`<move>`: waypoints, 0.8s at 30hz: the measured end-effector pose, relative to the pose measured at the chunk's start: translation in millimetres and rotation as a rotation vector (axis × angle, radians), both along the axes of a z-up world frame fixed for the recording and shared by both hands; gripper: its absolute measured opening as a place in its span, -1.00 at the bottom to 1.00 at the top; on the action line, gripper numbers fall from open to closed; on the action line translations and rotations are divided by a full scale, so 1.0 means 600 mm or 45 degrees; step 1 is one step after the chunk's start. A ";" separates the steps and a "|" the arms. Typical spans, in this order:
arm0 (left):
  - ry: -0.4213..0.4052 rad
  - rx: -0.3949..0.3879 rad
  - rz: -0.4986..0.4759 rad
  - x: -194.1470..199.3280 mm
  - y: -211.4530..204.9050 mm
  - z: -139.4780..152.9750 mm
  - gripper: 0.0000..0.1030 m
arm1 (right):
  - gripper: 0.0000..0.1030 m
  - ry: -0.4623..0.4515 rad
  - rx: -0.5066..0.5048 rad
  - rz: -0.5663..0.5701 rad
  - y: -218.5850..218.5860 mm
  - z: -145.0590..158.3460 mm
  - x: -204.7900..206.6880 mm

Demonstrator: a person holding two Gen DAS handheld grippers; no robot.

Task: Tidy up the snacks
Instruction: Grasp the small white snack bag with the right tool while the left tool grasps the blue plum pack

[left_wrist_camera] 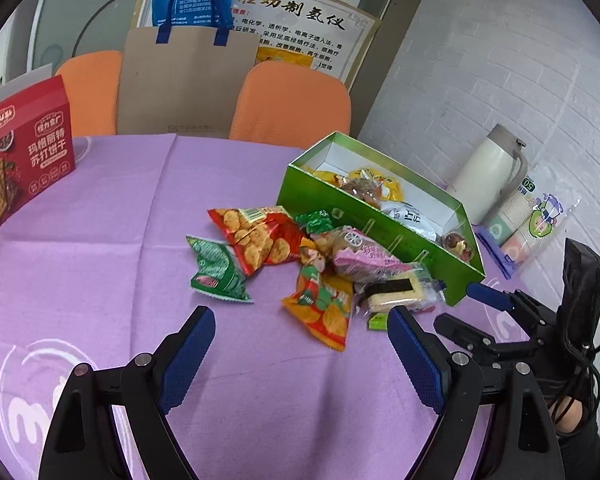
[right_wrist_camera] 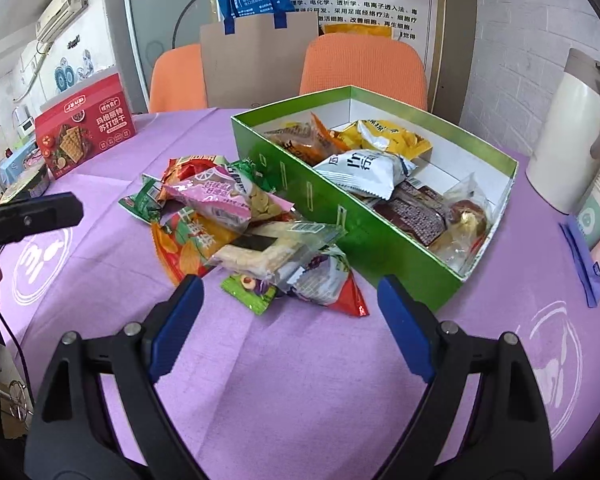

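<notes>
We're partway through: several packets already lie in the green box (right_wrist_camera: 380, 236), a white pouch (right_wrist_camera: 364, 172), yellow bags (right_wrist_camera: 396, 140) and dark bars (right_wrist_camera: 416, 216) among them, with room to spare at its far end. A loose heap of snacks (right_wrist_camera: 236, 220) waits on the purple cloth (right_wrist_camera: 300, 380), right against the box's near wall. Our left gripper (left_wrist_camera: 300, 344) and right gripper (right_wrist_camera: 288, 320) both hang spread wide and empty just short of the heap.

Left gripper (left_wrist_camera: 302, 326) and right gripper (right_wrist_camera: 290, 294): black angular frames, blue textured pads, silver round screws, black cables
</notes>
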State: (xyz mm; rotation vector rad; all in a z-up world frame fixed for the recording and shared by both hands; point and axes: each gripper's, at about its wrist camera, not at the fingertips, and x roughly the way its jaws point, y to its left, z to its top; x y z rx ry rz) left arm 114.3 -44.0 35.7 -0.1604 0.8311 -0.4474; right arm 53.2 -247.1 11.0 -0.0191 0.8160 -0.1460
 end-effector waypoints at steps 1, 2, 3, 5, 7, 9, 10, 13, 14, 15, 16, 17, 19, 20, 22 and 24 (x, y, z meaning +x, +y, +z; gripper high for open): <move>0.009 -0.001 0.006 -0.003 0.005 -0.006 0.75 | 0.72 0.004 0.008 -0.011 -0.001 -0.002 0.008; 0.017 -0.005 0.009 -0.004 0.009 -0.010 0.75 | 0.72 0.002 0.010 -0.014 -0.001 -0.004 0.016; 0.025 -0.011 0.009 -0.006 0.012 -0.013 0.75 | 0.72 -0.004 0.002 -0.020 -0.001 -0.005 0.027; 0.032 -0.022 -0.002 -0.008 0.014 -0.017 0.75 | 0.72 -0.013 -0.033 -0.033 -0.001 -0.009 0.044; 0.033 -0.023 -0.014 -0.012 0.014 -0.020 0.75 | 0.60 0.003 -0.077 -0.033 -0.001 -0.019 0.058; 0.031 -0.018 -0.029 -0.013 0.012 -0.022 0.75 | 0.23 0.056 -0.045 -0.014 -0.001 -0.031 0.062; 0.034 -0.018 -0.037 -0.013 0.011 -0.023 0.75 | 0.22 0.036 -0.041 -0.012 0.002 -0.030 0.054; 0.052 -0.027 -0.065 -0.009 0.003 -0.030 0.74 | 0.17 0.061 -0.040 0.059 0.018 -0.030 0.027; 0.059 -0.030 -0.076 -0.008 -0.002 -0.033 0.74 | 0.17 0.067 -0.048 0.078 0.022 -0.030 0.017; 0.065 -0.033 -0.091 -0.008 -0.007 -0.035 0.73 | 0.17 0.075 -0.058 0.092 0.028 -0.032 0.007; 0.071 -0.035 -0.110 -0.009 -0.014 -0.038 0.73 | 0.17 0.078 -0.064 0.104 0.031 -0.031 -0.005; 0.078 -0.037 -0.133 -0.010 -0.023 -0.041 0.73 | 0.17 0.081 -0.062 0.116 0.034 -0.030 -0.016; 0.091 -0.041 -0.184 -0.012 -0.040 -0.045 0.73 | 0.17 0.098 -0.015 0.143 0.037 -0.030 -0.038; 0.098 -0.041 -0.210 -0.014 -0.049 -0.047 0.73 | 0.17 0.099 0.006 0.158 0.037 -0.029 -0.048; 0.109 -0.043 -0.263 -0.017 -0.067 -0.050 0.73 | 0.17 0.095 0.002 0.159 0.037 -0.028 -0.067; 0.115 -0.032 -0.300 -0.016 -0.089 -0.051 0.73 | 0.17 0.093 -0.016 0.139 0.030 -0.026 -0.075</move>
